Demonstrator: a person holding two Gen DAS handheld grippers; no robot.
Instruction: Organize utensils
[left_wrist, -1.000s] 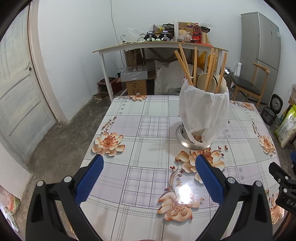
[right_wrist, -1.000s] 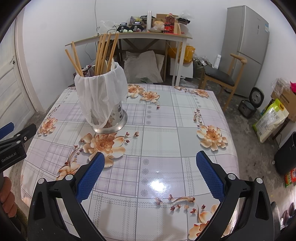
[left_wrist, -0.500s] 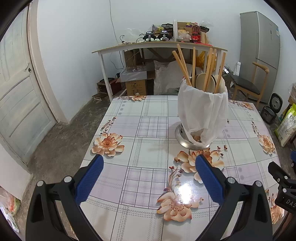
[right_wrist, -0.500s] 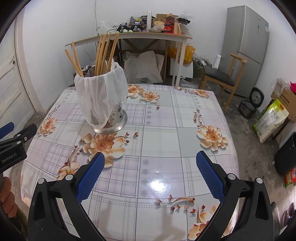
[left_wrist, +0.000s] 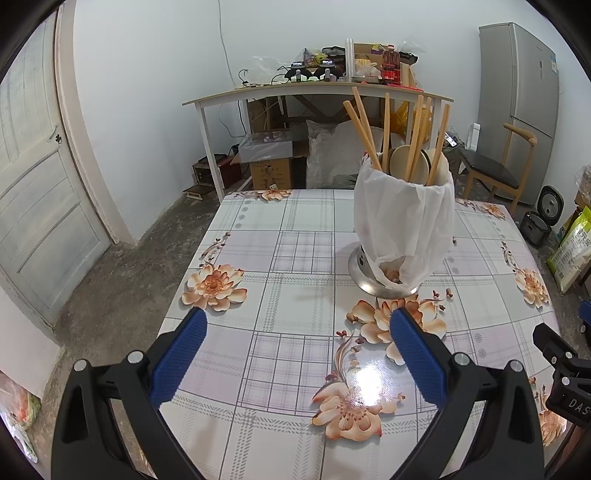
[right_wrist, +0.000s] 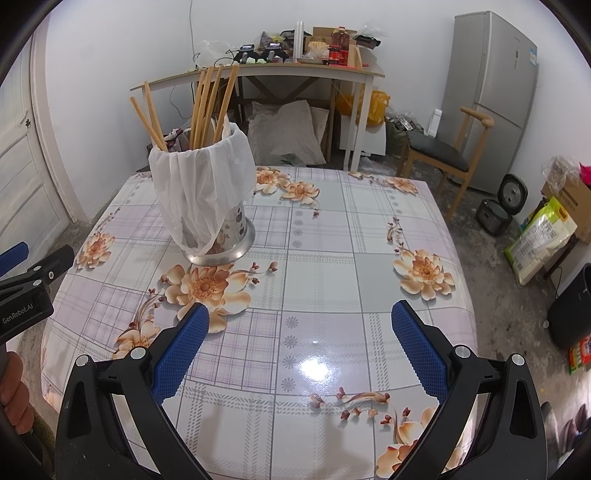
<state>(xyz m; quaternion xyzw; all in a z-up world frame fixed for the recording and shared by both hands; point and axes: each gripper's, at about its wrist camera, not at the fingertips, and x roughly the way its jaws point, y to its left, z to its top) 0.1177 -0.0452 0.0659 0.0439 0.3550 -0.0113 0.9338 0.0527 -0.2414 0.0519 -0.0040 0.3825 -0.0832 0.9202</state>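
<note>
Both grippers, left gripper (left_wrist: 295, 332) and right gripper (right_wrist: 297, 326), are hovering wide apart, holding nothing, over the floral table (left_wrist: 303, 258). Centre-right in the left view, the utensil holder (left_wrist: 400, 236) is standing upright, wearing a white bag and carrying wooden chopsticks (left_wrist: 413, 136).

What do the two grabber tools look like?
Both look alike. The left gripper and the right gripper each have a black plastic frame with silver round bolts and two jaws lined with bumpy blue pads. The left one's black side reads "GenRobot.AI" in white letters. No cables show.
</note>
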